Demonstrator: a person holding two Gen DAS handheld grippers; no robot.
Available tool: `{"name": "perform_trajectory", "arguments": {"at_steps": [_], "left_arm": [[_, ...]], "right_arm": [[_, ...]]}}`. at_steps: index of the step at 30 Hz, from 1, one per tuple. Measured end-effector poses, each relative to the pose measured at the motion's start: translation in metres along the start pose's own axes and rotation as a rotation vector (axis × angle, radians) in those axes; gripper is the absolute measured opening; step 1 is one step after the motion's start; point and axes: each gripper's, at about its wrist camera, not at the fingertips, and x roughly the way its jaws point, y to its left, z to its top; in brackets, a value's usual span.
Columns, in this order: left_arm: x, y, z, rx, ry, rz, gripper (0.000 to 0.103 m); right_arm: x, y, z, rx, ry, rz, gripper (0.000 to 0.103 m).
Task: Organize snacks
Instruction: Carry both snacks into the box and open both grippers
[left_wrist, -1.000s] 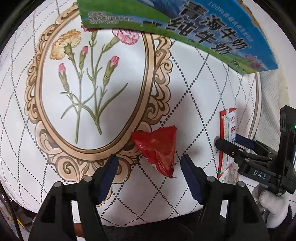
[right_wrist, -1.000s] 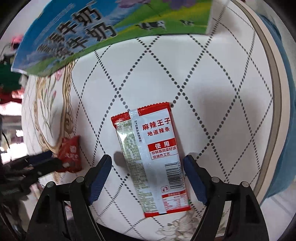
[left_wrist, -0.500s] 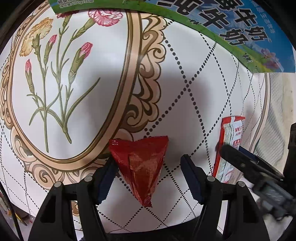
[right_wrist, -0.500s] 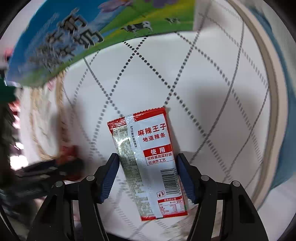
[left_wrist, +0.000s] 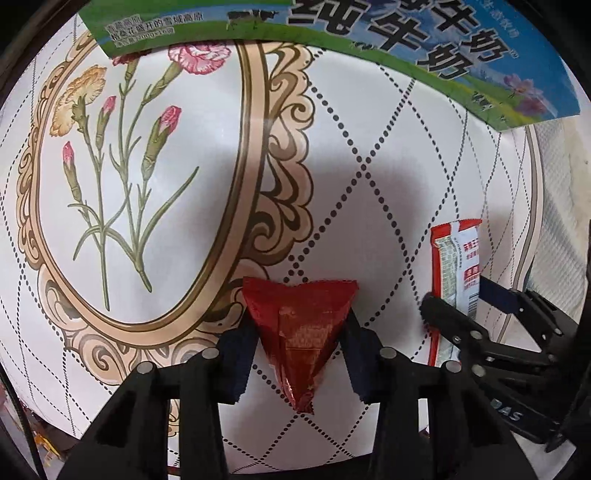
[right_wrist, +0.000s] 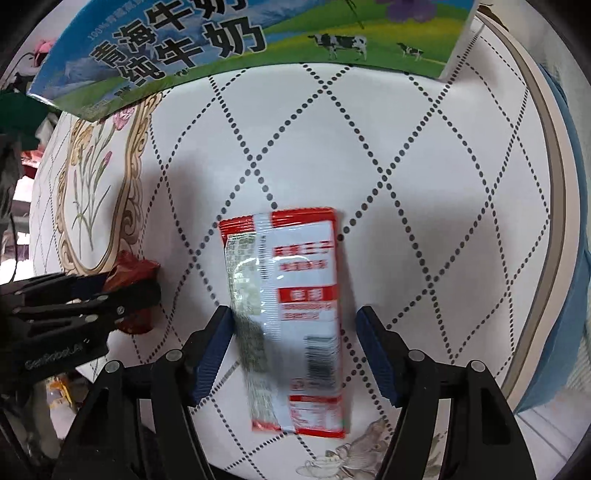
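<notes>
red packet (left_wrist: 301, 332) between jaws, seemingly gripped

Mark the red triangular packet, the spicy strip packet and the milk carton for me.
red triangular packet (left_wrist: 301, 325), left wrist view, middle of wrapper.
spicy strip packet (right_wrist: 295, 291), right wrist view, printed face.
milk carton (right_wrist: 207, 44), right wrist view, printed side.

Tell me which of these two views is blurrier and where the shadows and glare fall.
Right wrist view: the red and white snack packet is motion-blurred, its print unreadable, with glare on its clear strip; the milk carton stays sharp. Left wrist view: crisp, with a soft grey shadow on the tablecloth above the red triangular packet. Both show fisheye bending.
</notes>
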Motion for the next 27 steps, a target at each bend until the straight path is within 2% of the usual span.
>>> {"name": "perform_trajectory", "arguments": {"at_steps": [3,7,11,18,23,27], "left_arm": [[-0.008,-0.003,-0.002,0.004,-0.019,0.002,0.04],[-0.025,-0.013,-0.002,0.023,-0.06,0.003,0.04],[-0.051,-0.024,0.003,0.044,-0.119,-0.011,0.04],[-0.115,-0.039,0.021,0.057,-0.238,-0.103,0.04],[-0.167,-0.033,0.052,0.085,-0.317,-0.149,0.04],[-0.191,-0.019,0.086,0.101,-0.358,-0.137,0.04]], "right_arm": [[0.006,0.008,-0.003,-0.003,-0.017,-0.021,0.056],[-0.007,0.011,-0.005,0.008,-0.05,-0.005,0.047],[-0.029,0.01,0.001,0.036,-0.082,0.051,0.046],[-0.087,0.018,0.018,0.051,-0.189,0.161,0.046],[-0.148,0.018,0.033,0.05,-0.302,0.217,0.046],[-0.197,0.013,0.068,0.053,-0.393,0.237,0.046]]}}
